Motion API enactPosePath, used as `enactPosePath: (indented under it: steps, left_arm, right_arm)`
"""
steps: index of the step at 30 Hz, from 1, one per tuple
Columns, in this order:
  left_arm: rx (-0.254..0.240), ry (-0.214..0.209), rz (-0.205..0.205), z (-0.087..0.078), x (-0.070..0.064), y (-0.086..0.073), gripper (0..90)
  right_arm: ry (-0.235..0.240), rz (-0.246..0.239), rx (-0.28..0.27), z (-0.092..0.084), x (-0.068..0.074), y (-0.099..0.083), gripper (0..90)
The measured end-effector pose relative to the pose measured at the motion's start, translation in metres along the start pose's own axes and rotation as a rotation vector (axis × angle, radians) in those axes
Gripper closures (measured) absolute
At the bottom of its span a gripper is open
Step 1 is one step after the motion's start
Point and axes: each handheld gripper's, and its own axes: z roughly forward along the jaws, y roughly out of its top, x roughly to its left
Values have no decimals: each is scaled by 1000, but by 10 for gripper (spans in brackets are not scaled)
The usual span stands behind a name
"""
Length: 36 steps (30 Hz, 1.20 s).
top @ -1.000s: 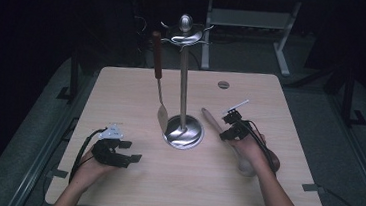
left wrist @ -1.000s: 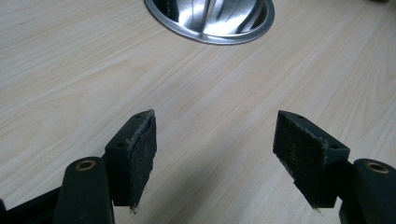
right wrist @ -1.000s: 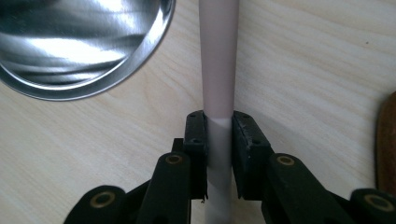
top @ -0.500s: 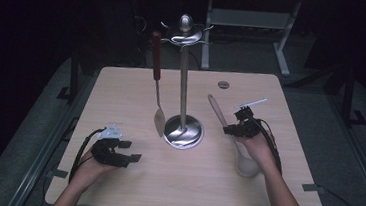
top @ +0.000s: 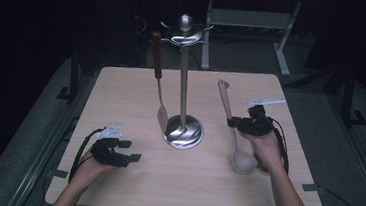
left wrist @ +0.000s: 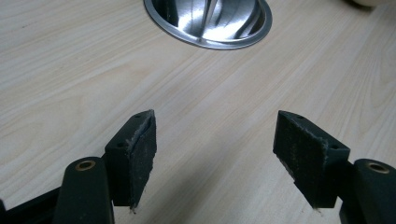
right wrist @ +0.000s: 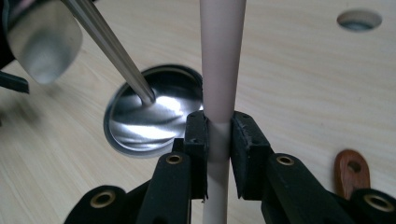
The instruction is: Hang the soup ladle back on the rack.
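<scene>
A pale wooden counter [top: 137, 86] carries a tall chrome utensil stand [top: 184, 83]. A metal spatula with a dark red handle [top: 159, 76] hangs from its crown, between the left gripper [top: 127, 156] and the stand's base. In the right gripper view the pale pink plastic spoon [top: 234, 130] is cut off top and bottom. The right gripper [top: 233, 122] pinches its handle, bowl low; the left fingers [left wrist: 140, 154] are spread, empty.

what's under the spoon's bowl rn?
In the high view the pink spoon, clamped at its handle by the right gripper, has its bowl low over bare wooden table. Nothing else lies there. Whether the bowl touches the wood can't be told; the hand hides its right edge.
</scene>
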Motion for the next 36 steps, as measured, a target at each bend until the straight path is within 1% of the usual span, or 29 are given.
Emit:
enactPosePath:
  steps: [3,4,6,8,9,12,14,16,17,18,19,20,23,27,30,36]
  left_arm:
    - [-3,-1,2,-1,0,0,298]
    - [-4,-1,2,-1,1,0,298]
    - [-12,-2,2,-1,1,0,298]
    - [-14,-2,9,-1,2,0,298]
    - [-16,-4,1,-1,2,0,298]
    - [-23,-1,2,-3,2,0,297]
    - [-35,-4,-5,-3,2,1,297]
    - [-45,1,6,-5,3,1,297]
    - [-50,1,2,-5,2,1,297]
    - [-57,4,11,-7,2,3,298]
    - [-68,3,3,-8,1,3,298]
    - [-72,5,15,-9,1,4,298]
    - [-106,4,17,-14,-2,9,299]
    - [-159,-4,23,-25,-11,20,299]
    - [-210,-8,33,-36,-20,32,302]
    - [-281,-27,69,-51,-40,56,319]
  right_arm:
    - [10,-24,-54,-5,2,1,770]
    - [12,-24,-66,-7,3,2,770]
    - [25,-39,-102,-10,4,2,770]
    - [31,-52,-133,-14,5,3,770]
    - [35,-61,-149,-15,5,3,770]
    - [33,-84,-202,-19,6,4,770]
    - [35,-91,-227,-22,7,4,770]
    - [38,-96,-254,-25,8,4,770]
    - [36,-99,-263,-27,8,4,770]
    - [41,-106,-275,-28,8,5,771]
    - [42,-108,-287,-30,9,5,771]
    - [43,-113,-295,-32,10,5,771]
    - [53,-124,-316,-36,13,7,771]
    - [63,-145,-346,-44,22,10,771]
    - [75,-158,-367,-49,29,11,771]
    - [79,-179,-381,-54,41,12,771]
